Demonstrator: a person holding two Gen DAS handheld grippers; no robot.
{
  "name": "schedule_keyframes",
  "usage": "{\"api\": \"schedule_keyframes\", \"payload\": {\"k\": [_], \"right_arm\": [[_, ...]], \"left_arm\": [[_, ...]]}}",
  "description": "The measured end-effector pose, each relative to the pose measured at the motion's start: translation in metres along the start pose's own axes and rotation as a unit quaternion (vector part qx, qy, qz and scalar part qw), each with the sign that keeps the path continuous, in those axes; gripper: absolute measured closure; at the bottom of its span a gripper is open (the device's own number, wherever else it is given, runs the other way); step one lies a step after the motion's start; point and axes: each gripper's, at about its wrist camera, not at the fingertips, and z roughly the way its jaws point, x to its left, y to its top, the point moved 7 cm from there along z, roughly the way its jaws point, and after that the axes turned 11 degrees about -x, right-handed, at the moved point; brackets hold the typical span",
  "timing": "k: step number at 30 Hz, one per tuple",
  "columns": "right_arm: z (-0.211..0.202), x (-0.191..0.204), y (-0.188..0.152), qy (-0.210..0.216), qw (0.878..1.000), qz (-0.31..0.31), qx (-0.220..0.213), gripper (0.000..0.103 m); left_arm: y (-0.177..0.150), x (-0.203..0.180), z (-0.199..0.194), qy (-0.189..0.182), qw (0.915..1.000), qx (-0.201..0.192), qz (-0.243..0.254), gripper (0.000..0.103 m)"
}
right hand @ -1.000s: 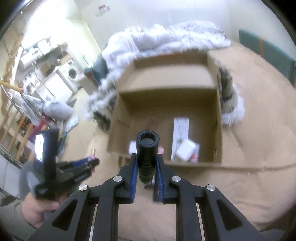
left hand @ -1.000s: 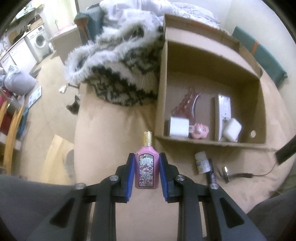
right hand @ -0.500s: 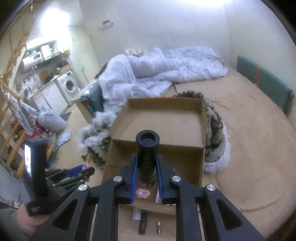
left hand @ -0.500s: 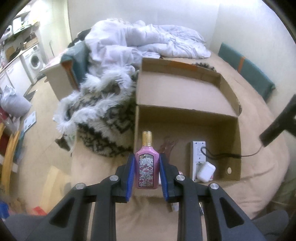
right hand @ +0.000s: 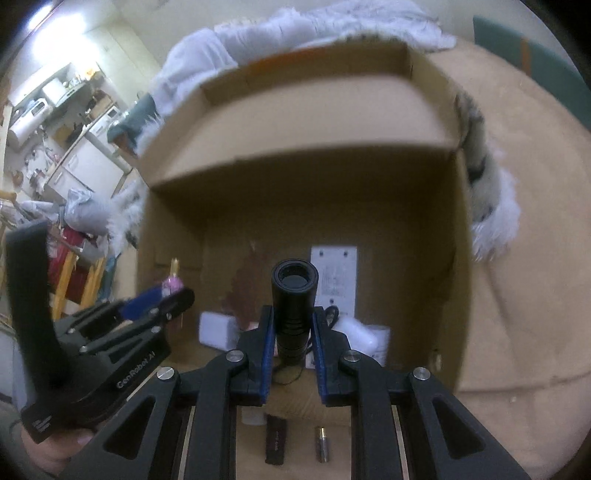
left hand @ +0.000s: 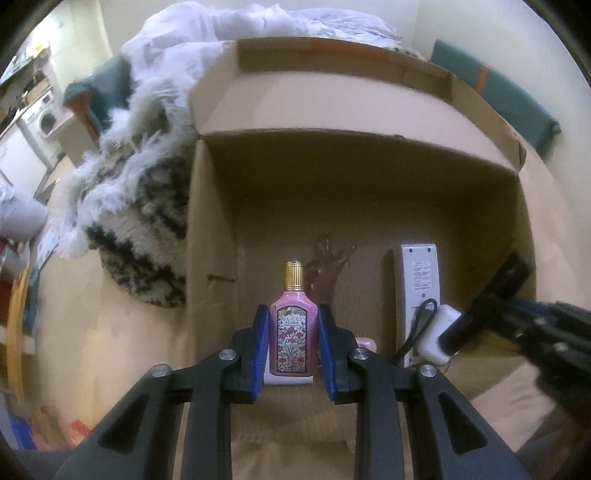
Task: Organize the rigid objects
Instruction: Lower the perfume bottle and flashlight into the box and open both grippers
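Observation:
My left gripper [left hand: 293, 350] is shut on a pink perfume bottle [left hand: 293, 332] with a gold cap, held upright over the front edge of the open cardboard box [left hand: 295, 110]. My right gripper [right hand: 294, 349] is shut on a black flashlight [right hand: 294, 295], also at the box's front. The left gripper also shows in the right wrist view [right hand: 162, 299]. Inside the box lie a white remote [left hand: 419, 280], a white charger [left hand: 437, 334] with a black cable, a brown hair claw [left hand: 327, 269], a white block [right hand: 217, 328] and a pink item [left hand: 365, 344].
The box stands on a tan bed cover [right hand: 535, 184]. A furry patterned blanket [left hand: 136, 206] lies left of the box, a white duvet [left hand: 221, 33] behind it. A dark flat stick [right hand: 275, 437] and a small metal tube [right hand: 322, 443] lie before the box.
Both grippers have moved forward and down toward the box, which now fills both views. The bottle and the flashlight stay clamped. The right gripper now shows at the left view's right edge.

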Motion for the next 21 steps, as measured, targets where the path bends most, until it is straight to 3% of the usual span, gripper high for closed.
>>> {"api": "schedule_keyframes", "payload": {"k": [9,21], "right_arm": [[0.040,-0.013,-0.025,-0.013,0.999,-0.001,0.041,0.083],[0.053,-0.014,-0.022,-0.025,0.999,0.016,0.043,0.083]], "left_arm": [[-0.016,-0.003,0.020,-0.006,0.9998,-0.004,0.020,0.080],[-0.024,-0.011,0.030,-0.011,0.9997,0.013,0.019,0.080]]}}
